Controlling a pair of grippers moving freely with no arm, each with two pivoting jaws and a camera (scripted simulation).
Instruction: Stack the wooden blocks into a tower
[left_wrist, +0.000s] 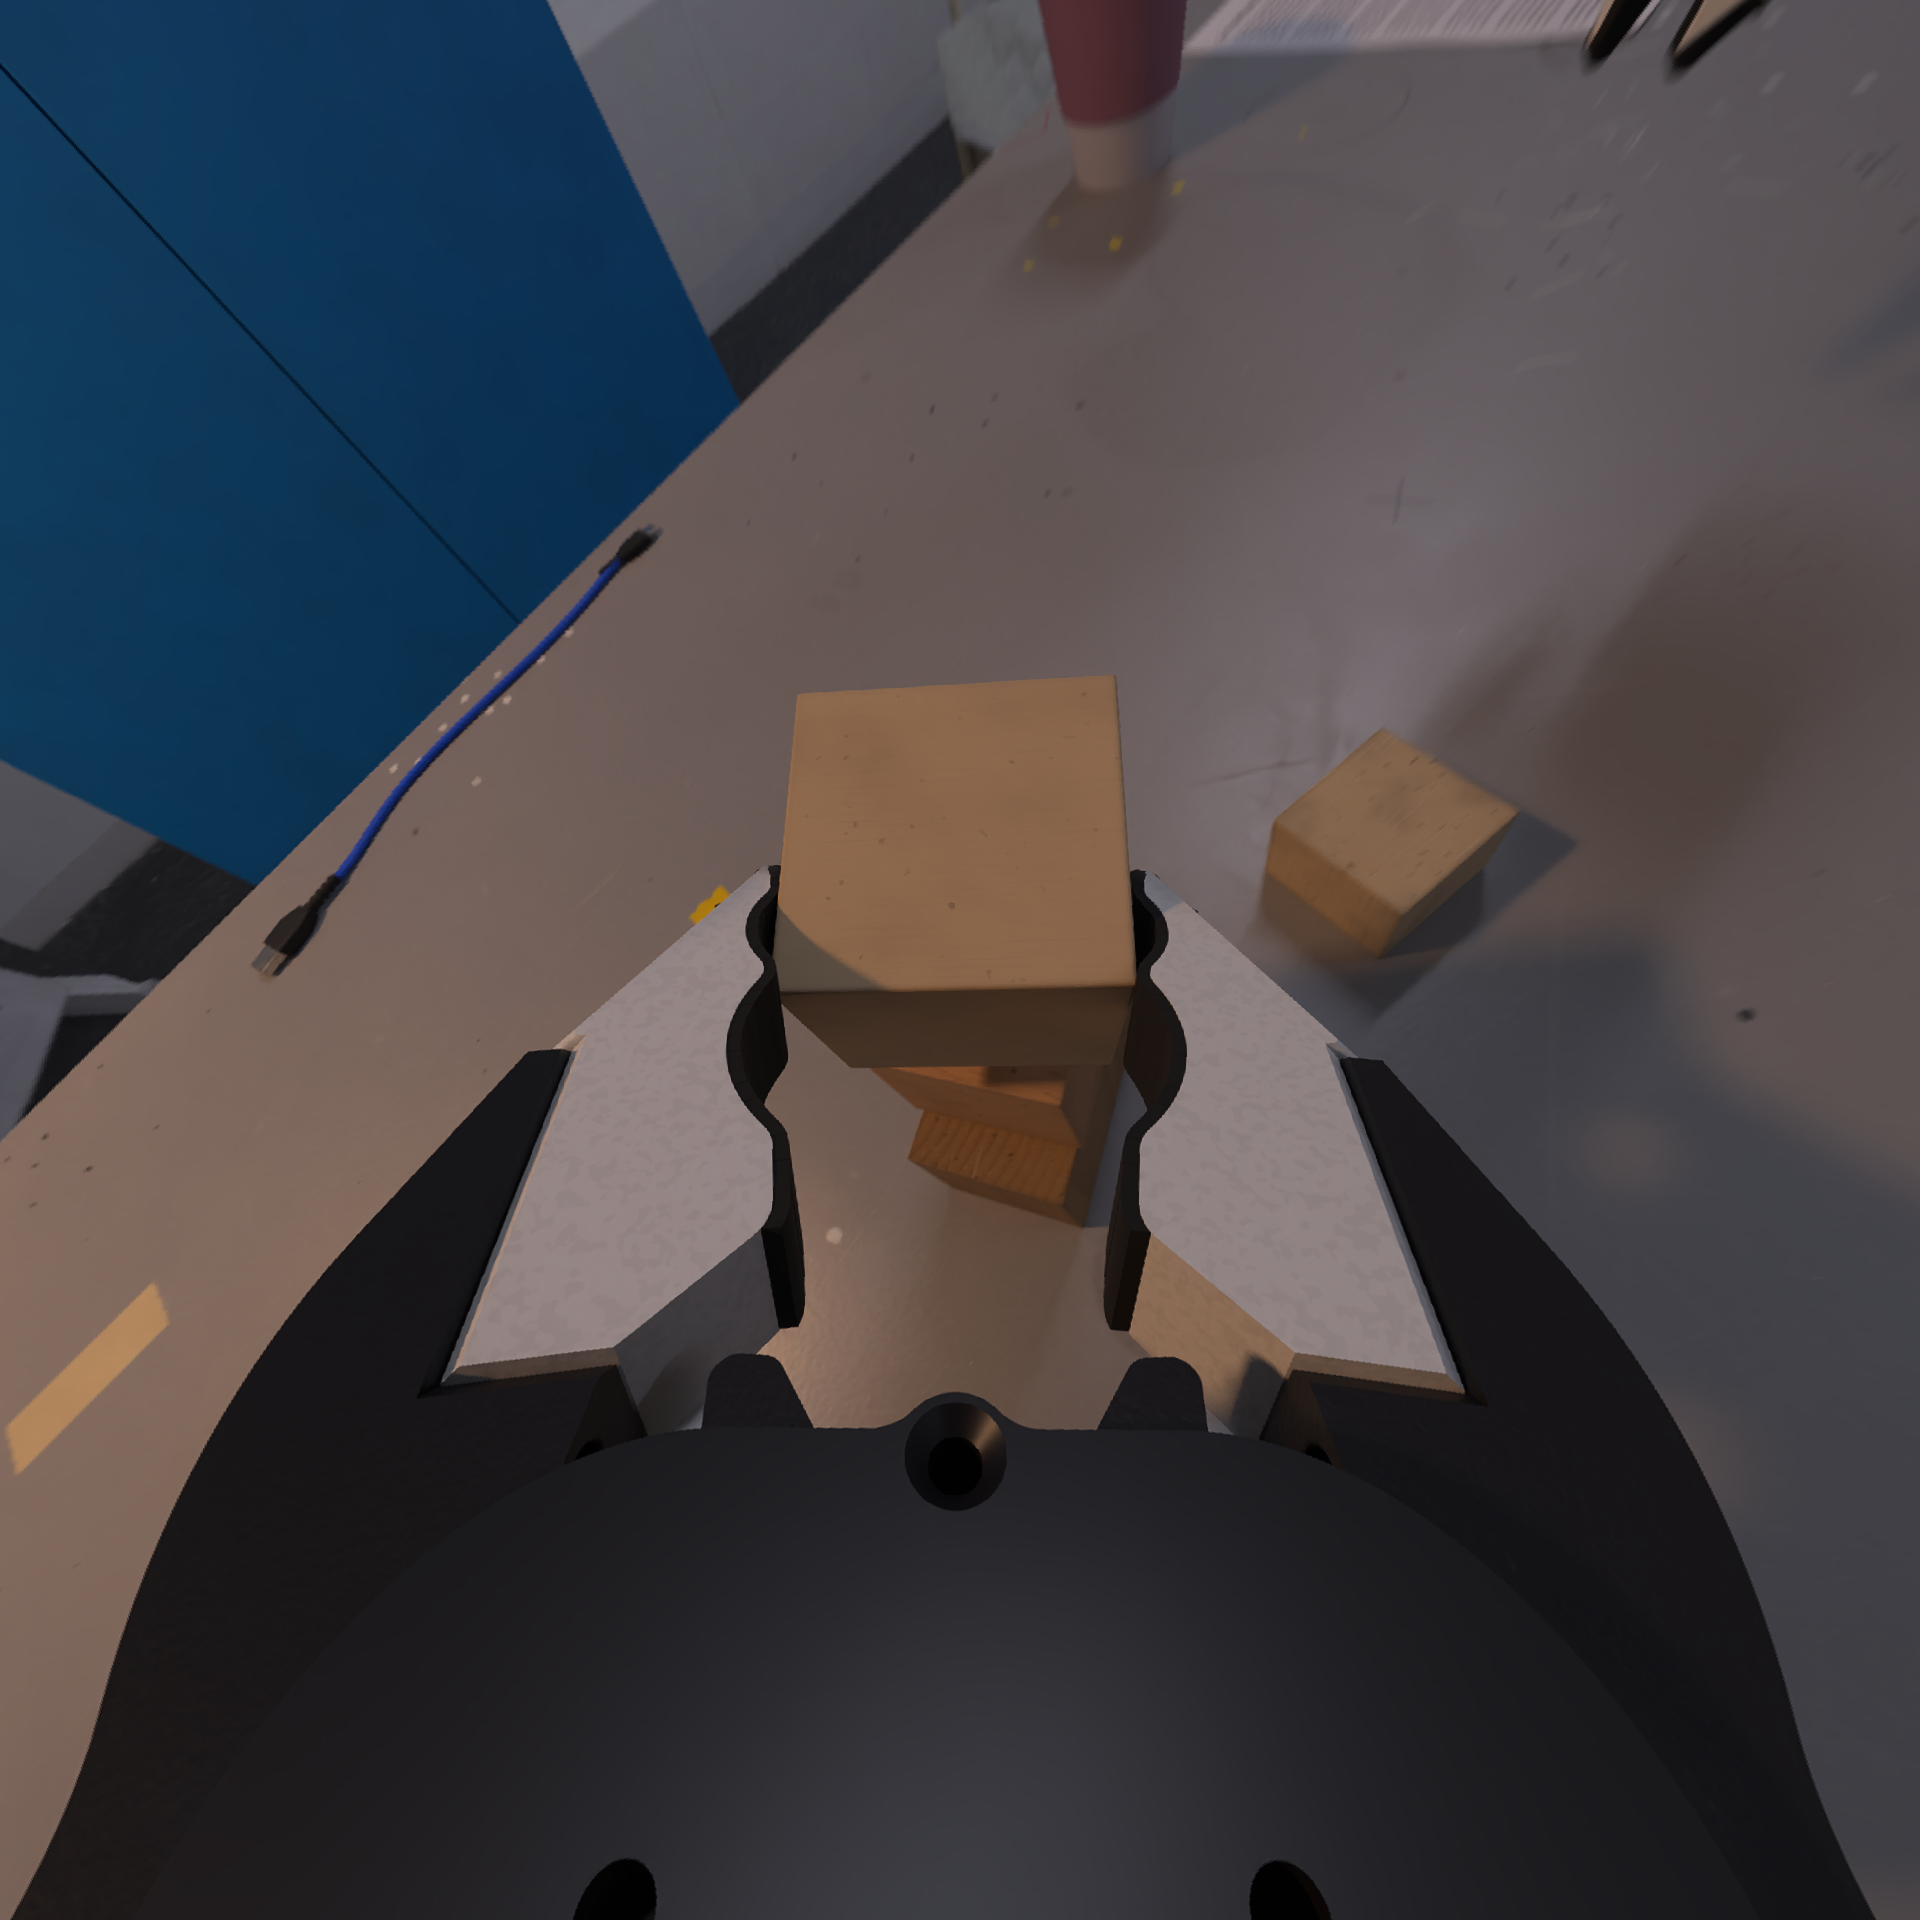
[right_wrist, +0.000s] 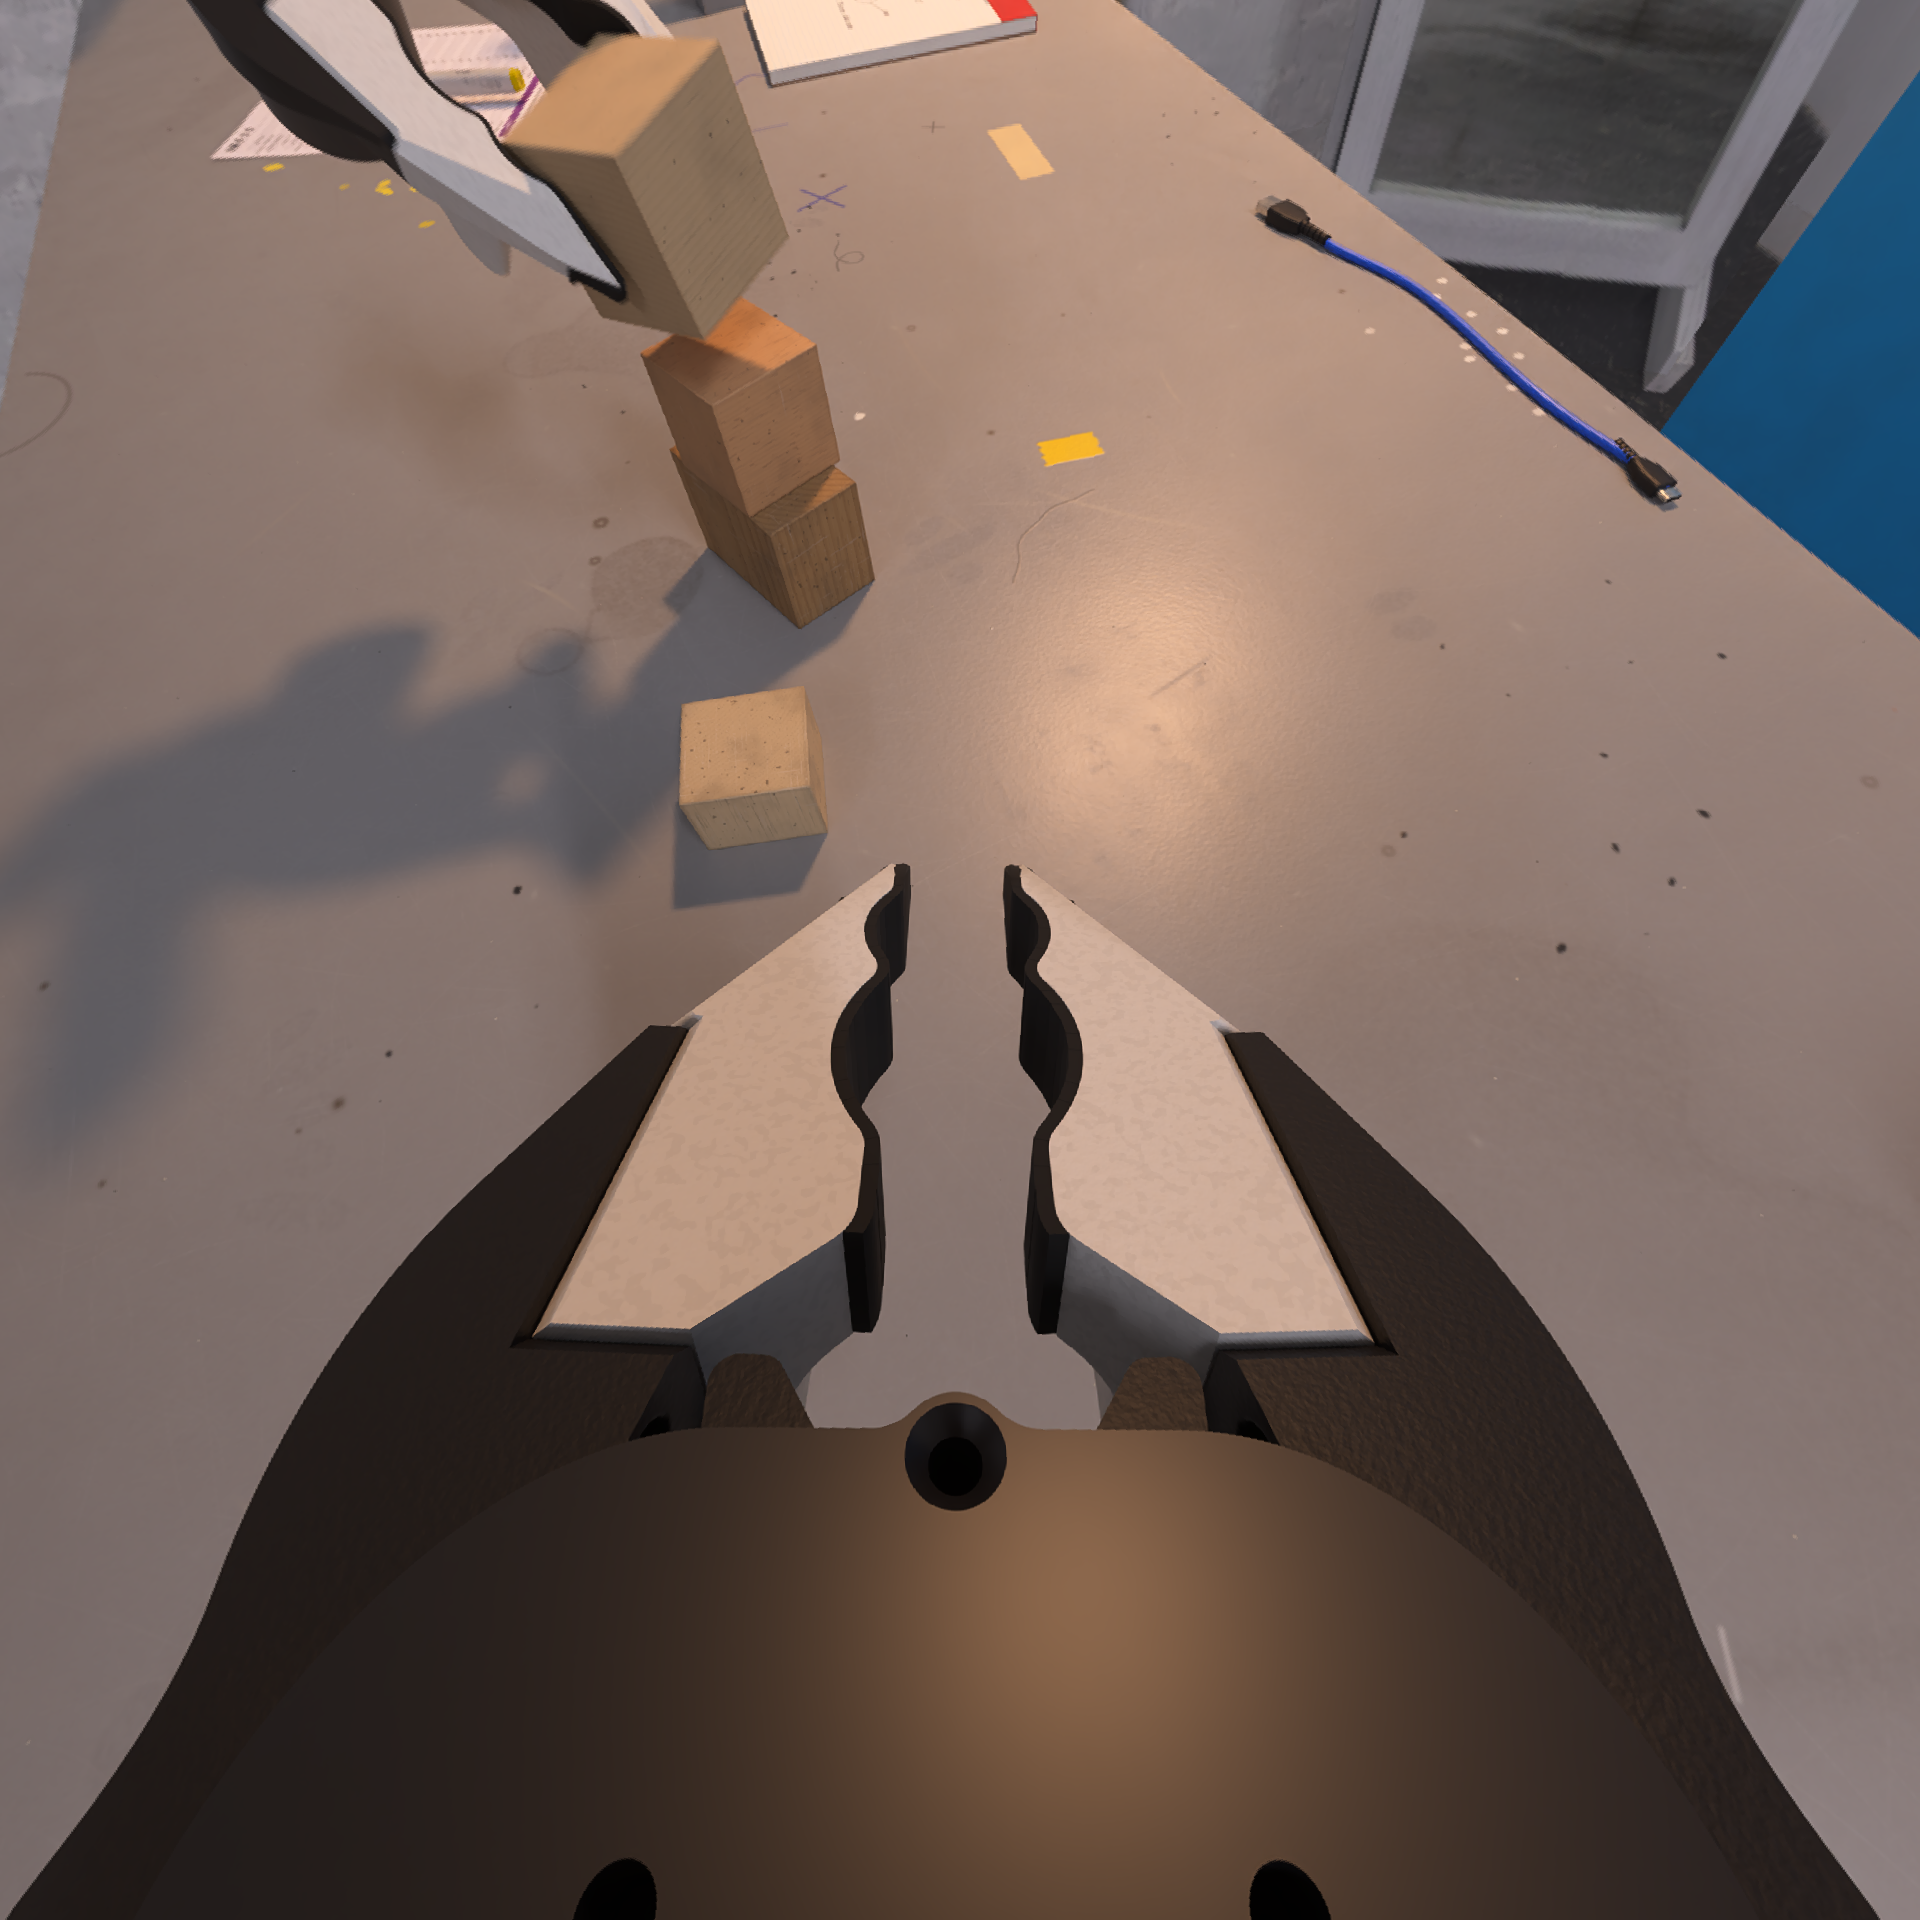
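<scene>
Gripping a pale wooden block (left_wrist: 954, 831) between its two fingers, the left gripper (left_wrist: 954, 935) hangs over the grey table (left_wrist: 1455, 468) with the block clamped at its sides. From the right wrist view that held block sits tilted, its lower corner just above, perhaps touching, the top of a short tower; I cannot tell which. The tower is two blocks: an upper block (right_wrist: 743, 400) turned a little askew on a darker lower block (right_wrist: 790, 545) that stands on the table. From the left wrist view only slivers of those two show beneath the held one.

The right gripper (right_wrist: 956, 883) is low over the table nearer to me, its fingers parted by a narrow gap with nothing between them. Just beyond its tips, a little to the left, a loose block (right_wrist: 750, 767) lies flat on the surface, well apart from the tower's base.

Farther out, a blue cable (right_wrist: 1475, 343) with black plugs trails along the table's edge. Small pieces of yellow tape (right_wrist: 1070, 449) are stuck to the surface, and a white book with a red edge (right_wrist: 883, 31) lies at the far end beside some printed sheets (right_wrist: 260, 135). A dark red and white cup (left_wrist: 1112, 94) stands near the edge, and a blue panel (left_wrist: 260, 364) rises beyond the table.
</scene>
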